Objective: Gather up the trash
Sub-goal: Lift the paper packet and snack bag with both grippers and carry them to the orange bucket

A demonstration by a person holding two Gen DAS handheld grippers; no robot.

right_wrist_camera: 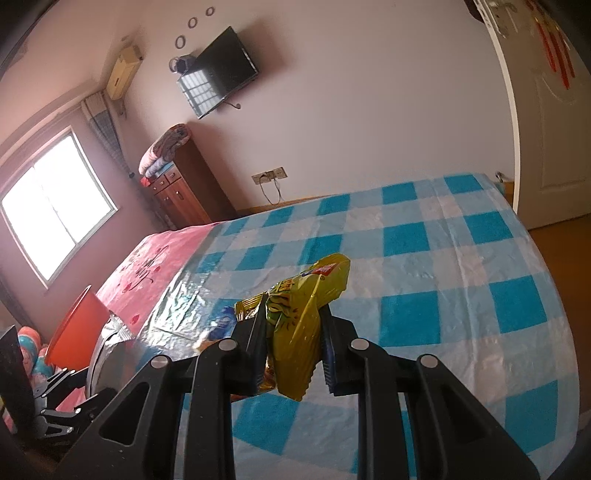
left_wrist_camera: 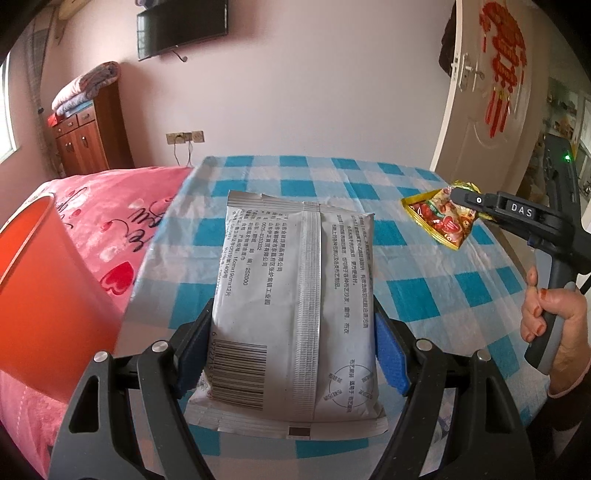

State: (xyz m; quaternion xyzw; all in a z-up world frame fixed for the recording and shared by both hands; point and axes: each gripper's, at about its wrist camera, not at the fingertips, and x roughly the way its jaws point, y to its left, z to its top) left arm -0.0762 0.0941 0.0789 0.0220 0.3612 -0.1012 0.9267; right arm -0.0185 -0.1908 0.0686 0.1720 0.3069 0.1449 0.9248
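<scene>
My left gripper (left_wrist_camera: 291,347) is shut on a silver-grey printed packet (left_wrist_camera: 295,295) and holds it above the blue-checked table (left_wrist_camera: 424,295), printed back side up. My right gripper (right_wrist_camera: 293,332) is shut on a crumpled yellow snack wrapper (right_wrist_camera: 306,314) and holds it above the table. In the left wrist view the right gripper (left_wrist_camera: 458,195) shows at the far right, with the yellow and red wrapper (left_wrist_camera: 439,218) in its jaws. An orange bin (left_wrist_camera: 40,291) stands at the left, beside the table; it also shows in the right wrist view (right_wrist_camera: 77,328).
A bed with a pink cover (left_wrist_camera: 110,221) lies left of the table, behind the bin. A wooden cabinet (left_wrist_camera: 88,136) with folded blankets stands by the back wall. A white door (left_wrist_camera: 480,110) is at the right. A TV (left_wrist_camera: 181,26) hangs on the wall.
</scene>
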